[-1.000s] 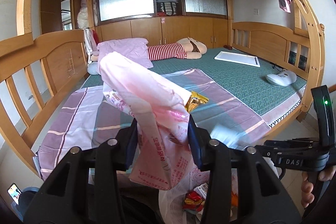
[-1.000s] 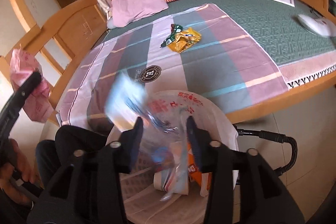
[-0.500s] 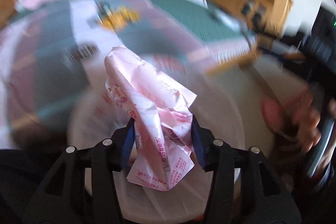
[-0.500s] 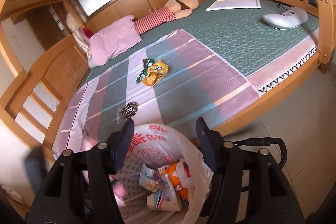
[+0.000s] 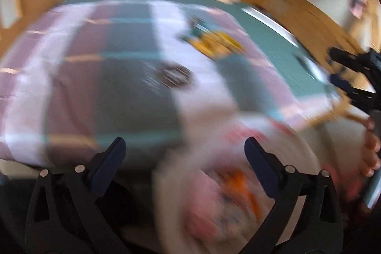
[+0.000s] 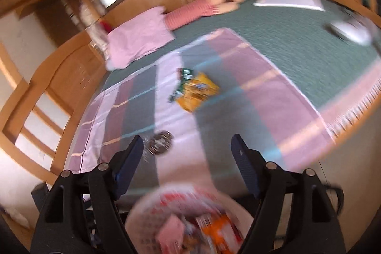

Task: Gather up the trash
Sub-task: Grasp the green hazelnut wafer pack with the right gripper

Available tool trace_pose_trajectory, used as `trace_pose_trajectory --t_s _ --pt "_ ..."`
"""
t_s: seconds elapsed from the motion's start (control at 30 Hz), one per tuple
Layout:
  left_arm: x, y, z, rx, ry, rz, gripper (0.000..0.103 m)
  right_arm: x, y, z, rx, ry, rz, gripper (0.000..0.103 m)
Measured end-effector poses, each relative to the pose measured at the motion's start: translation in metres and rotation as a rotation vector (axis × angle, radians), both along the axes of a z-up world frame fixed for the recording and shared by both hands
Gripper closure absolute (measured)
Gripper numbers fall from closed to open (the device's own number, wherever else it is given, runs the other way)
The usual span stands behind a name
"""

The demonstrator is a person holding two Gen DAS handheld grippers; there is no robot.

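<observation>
Over the bed's near edge, the left wrist view is badly blurred. The left tool (image 5: 182, 149) stands wide apart with nothing between its pads; its jaws have just been opening, and no pad touches anything. Below and slightly right of it sits the lined bin (image 5: 297, 135), with pink and orange wrappers smeared inside. Ahead and up-right on the striped blanket (image 5: 107, 92) lies the yellow wrapper (image 5: 215, 44), with a small green wrapper (image 5: 197, 26) touching its far-left side. A round dark badge (image 5: 175, 75) lies between the tool and those wrappers. At the right edge the right tool (image 5: 333, 68) shows side-on, with fingers (image 5: 371, 154) of a hand below it.

From the right wrist view, the right tool (image 6: 187, 145) is also parted and empty, jaws just having been opening. The bin sits directly beneath it at the bottom of the picture, well short of the wrappers. The yellow wrapper (image 6: 196, 93) lies almost straight ahead, its long axis running from lower left to upper right, so the jaws would cross it roughly at a slant. This hand looks better lined up and probably nearer. The blanket around the wrappers is bare, giving free room on every side; the wooden bed rail (image 6: 316, 154) lies to the right, well apart. The pillow (image 6: 138, 39) and striped doll (image 6: 190, 13) lie far beyond.
</observation>
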State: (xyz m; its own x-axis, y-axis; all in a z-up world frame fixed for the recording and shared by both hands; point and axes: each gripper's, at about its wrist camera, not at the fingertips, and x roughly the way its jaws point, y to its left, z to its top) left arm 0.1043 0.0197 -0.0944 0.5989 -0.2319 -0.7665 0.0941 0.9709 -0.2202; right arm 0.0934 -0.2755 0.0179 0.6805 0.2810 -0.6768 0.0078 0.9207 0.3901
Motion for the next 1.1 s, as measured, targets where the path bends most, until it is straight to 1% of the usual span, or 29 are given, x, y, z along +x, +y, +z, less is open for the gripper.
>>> trace_pose_trajectory --t_s 0.03,0.07,0.13,0.17,0.23,0.3,0.33,0.37,0.4,0.43,0.47,0.5,0.53,0.57,0.6,0.63,0.67,0.7,0.73,0.8,0.83,0.9,0.93,0.97,1.0,1.03,1.07,1.1 --pt "0.017 0.013 -0.001 0.031 -0.022 0.056 0.004 0.021 0.014 -0.001 -0.002 -0.003 0.042 0.028" --pt "0.028 0.021 -0.003 0.048 -0.030 0.088 0.004 0.038 0.024 -0.004 -0.001 0.002 0.072 0.028" --pt "0.058 0.040 -0.011 0.094 -0.034 0.158 0.004 0.082 0.050 -0.017 0.028 0.036 0.140 0.028" --pt "0.068 0.048 -0.014 0.108 -0.033 0.178 0.004 0.101 0.062 -0.023 0.024 0.053 0.152 0.028" --pt "0.086 0.065 -0.027 0.151 -0.048 0.224 0.004 0.144 0.090 -0.041 -0.020 0.090 0.175 0.030" --pt "0.089 0.078 -0.039 0.189 -0.067 0.269 0.004 0.184 0.102 -0.061 0.003 0.133 0.172 0.034" --pt "0.092 0.088 -0.047 0.206 -0.032 0.316 0.004 0.206 0.106 -0.075 0.010 0.169 0.148 0.034" --pt "0.092 0.100 -0.052 0.176 0.026 0.362 0.004 0.223 0.108 -0.085 0.004 0.196 0.122 0.034" --pt "0.092 0.108 -0.054 0.119 0.041 0.378 0.004 0.246 0.110 -0.102 0.003 0.235 0.090 0.034" --pt "0.090 0.116 -0.054 0.055 0.024 0.394 0.004 0.260 0.109 -0.113 0.008 0.261 0.070 0.035" --pt "0.089 0.123 -0.053 0.035 0.010 0.427 0.004 0.275 0.107 -0.126 0.003 0.292 0.034 0.036" --pt "0.089 0.128 -0.051 0.040 0.001 0.456 0.004 0.284 0.106 -0.135 -0.005 0.312 0.007 0.037" --pt "0.090 0.129 -0.051 0.044 -0.004 0.463 0.004 0.295 0.104 -0.145 -0.016 0.330 -0.021 0.038" --pt "0.092 0.131 -0.051 0.048 -0.002 0.473 0.004 0.302 0.104 -0.152 -0.027 0.340 -0.035 0.044" --pt "0.094 0.133 -0.052 0.049 0.003 0.482 0.004 0.309 0.106 -0.160 -0.053 0.351 -0.040 0.057" --pt "0.097 0.135 -0.054 0.043 0.010 0.490 0.004 0.315 0.108 -0.166 -0.089 0.363 -0.035 0.065" --pt "0.098 0.136 -0.055 0.034 0.017 0.495 0.004 0.319 0.110 -0.171 -0.114 0.376 -0.030 0.081" --pt "0.099 0.138 -0.055 0.026 0.023 0.506 0.004 0.320 0.111 -0.177 -0.124 0.389 -0.028 0.093" --pt "0.098 0.140 -0.055 0.025 0.021 0.525 0.004 0.319 0.112 -0.179 -0.112 0.390 -0.025 0.096" --pt "0.095 0.145 -0.053 0.023 0.003 0.574 0.004 0.311 0.118 -0.175 -0.062 0.370 0.025 0.097" --pt "0.090 0.150 -0.051 0.009 -0.015 0.615 0.004 0.302 0.126 -0.172 -0.041 0.360 0.081 0.097" --pt "0.081 0.162 -0.047 -0.048 -0.046 0.691 0.004 0.282 0.145 -0.166 0.008 0.365 0.203 0.097" --pt "0.076 0.168 -0.047 -0.082 -0.054 0.724 0.004 0.266 0.159 -0.164 0.051 0.388 0.287 0.097" --pt "0.073 0.172 -0.047 -0.105 -0.055 0.748 0.004 0.256 0.167 -0.164 0.079 0.409 0.337 0.097" --pt "0.072 0.174 -0.047 -0.116 -0.053 0.762 0.004 0.240 0.179 -0.165 0.113 0.437 0.406 0.097" --pt "0.070 0.177 -0.048 -0.124 -0.047 0.776 0.004 0.224 0.193 -0.166 0.126 0.466 0.478 0.097" --pt "0.069 0.178 -0.049 -0.129 -0.043 0.780 0.004 0.209 0.206 -0.167 0.119 0.489 0.542 0.097" --pt "0.069 0.180 -0.050 -0.133 -0.039 0.782 0.004 0.200 0.215 -0.168 0.111 0.499 0.585 0.097"
